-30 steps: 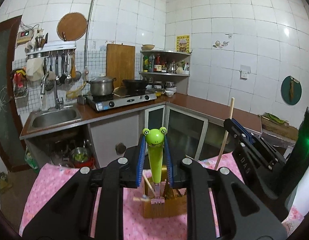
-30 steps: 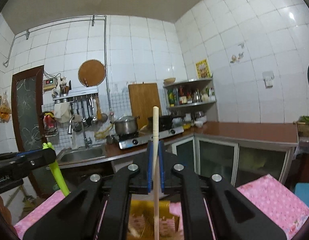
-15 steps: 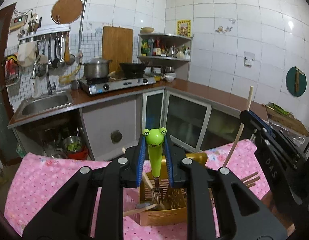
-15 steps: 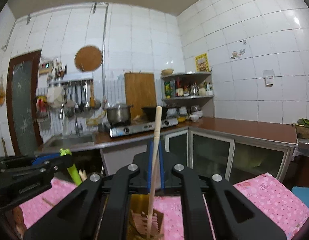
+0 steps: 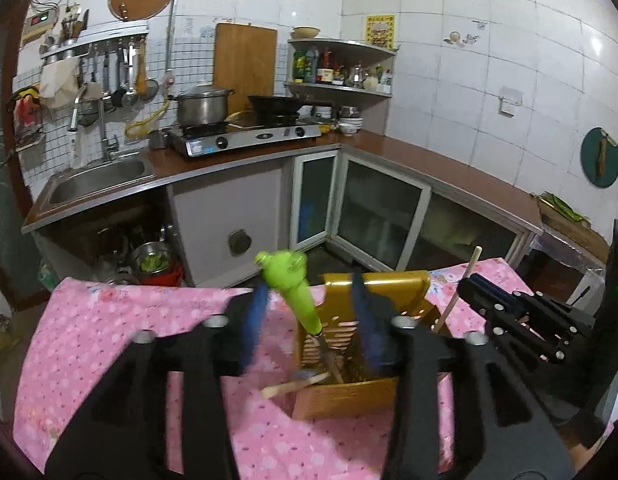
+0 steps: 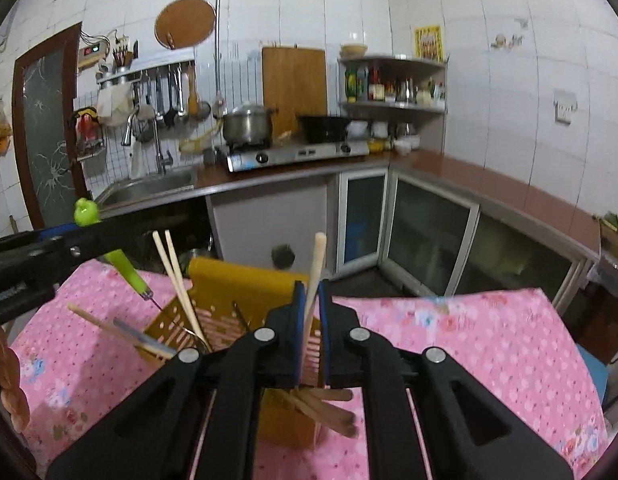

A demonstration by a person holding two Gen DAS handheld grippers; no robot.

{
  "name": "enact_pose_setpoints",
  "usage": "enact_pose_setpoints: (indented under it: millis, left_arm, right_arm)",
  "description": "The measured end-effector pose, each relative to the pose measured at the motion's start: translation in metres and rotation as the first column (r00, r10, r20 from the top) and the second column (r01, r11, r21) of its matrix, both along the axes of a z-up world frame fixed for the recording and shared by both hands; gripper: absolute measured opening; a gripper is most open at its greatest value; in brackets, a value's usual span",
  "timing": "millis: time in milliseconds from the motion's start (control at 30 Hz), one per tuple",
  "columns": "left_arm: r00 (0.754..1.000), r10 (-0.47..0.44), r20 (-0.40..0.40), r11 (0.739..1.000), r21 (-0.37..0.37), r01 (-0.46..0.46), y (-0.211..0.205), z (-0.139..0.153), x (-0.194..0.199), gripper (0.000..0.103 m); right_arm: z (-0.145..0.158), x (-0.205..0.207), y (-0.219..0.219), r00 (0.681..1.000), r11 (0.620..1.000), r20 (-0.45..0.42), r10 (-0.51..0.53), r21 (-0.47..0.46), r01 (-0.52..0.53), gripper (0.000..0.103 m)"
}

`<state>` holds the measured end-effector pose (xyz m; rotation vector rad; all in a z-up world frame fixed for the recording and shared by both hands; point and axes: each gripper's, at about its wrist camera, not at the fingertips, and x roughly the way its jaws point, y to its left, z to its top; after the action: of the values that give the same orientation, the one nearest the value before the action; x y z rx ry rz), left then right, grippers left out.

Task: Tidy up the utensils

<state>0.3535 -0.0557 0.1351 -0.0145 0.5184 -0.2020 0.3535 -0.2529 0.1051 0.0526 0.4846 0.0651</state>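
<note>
Judged best for the step in hand: lowered each utensil tip-first and upright into the yellow slotted utensil holder (image 5: 365, 344), clear of the pieces already leaning inside, and let go only once the tip sat deep in the slots.

Left gripper (image 5: 309, 332): jaws spread wide, blue pads (image 5: 253, 320) well apart on either side of the frog-headed green fork (image 5: 293, 288). Fork apparently freed, tilted between the pads, metal tines down in the holder just ahead of the fingers; contact with the left pad impossible to tell through motion blur.

Right gripper (image 6: 311, 328): jaws nearly closed, pinched on a pale wooden stick handle (image 6: 315, 268), held almost upright directly ahead, lower end down among the holder's slats, hidden behind the fingers.

Ahead and to the left of the right gripper: a pair of chopsticks (image 6: 177, 280) slanted out of the holder. Below the fingertips: flat wooden spatula handles (image 6: 329, 412) jutting forward. Holder resting on a pink floral tablecloth (image 6: 469, 344).
</note>
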Motion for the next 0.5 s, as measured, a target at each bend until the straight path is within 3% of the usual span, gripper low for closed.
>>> enact_pose_setpoints:
  millis: [33, 67, 100, 200, 333, 500]
  left_arm:
    - [1.000, 0.009, 0.000, 1.000, 0.005, -0.009, 0.002, 0.001, -0.003, 0.059]
    - [1.000, 0.015, 0.001, 1.000, 0.012, -0.015, 0.005, 0.002, -0.007, 0.063]
    - [1.000, 0.023, 0.003, 1.000, 0.020, -0.023, 0.007, 0.004, -0.011, 0.064]
    - [0.999, 0.046, 0.012, 0.999, 0.026, -0.047, 0.018, 0.008, -0.024, 0.066]
    - [0.996, 0.089, 0.030, 0.996, 0.008, -0.090, 0.036, 0.011, -0.043, 0.083]
    - [0.990, 0.128, 0.050, 0.992, -0.014, -0.128, 0.056, 0.007, -0.071, 0.095]
  right_arm:
    - [0.000, -0.001, -0.003, 1.000, 1.000, -0.018, -0.003, 0.012, 0.003, 0.027]
    - [0.000, -0.002, -0.004, 1.000, 1.000, -0.026, -0.003, 0.024, 0.004, 0.048]
    - [0.001, -0.006, -0.008, 1.000, 0.999, -0.025, -0.007, 0.042, 0.008, 0.053]
    - [0.006, -0.020, -0.012, 1.000, 0.999, -0.017, -0.022, 0.033, 0.022, 0.053]
    - [0.013, -0.044, -0.018, 0.999, 0.999, -0.001, -0.038, 0.029, 0.038, 0.054]
    - [0.021, -0.075, -0.027, 0.998, 0.998, 0.035, -0.057, 0.043, 0.055, 0.072]
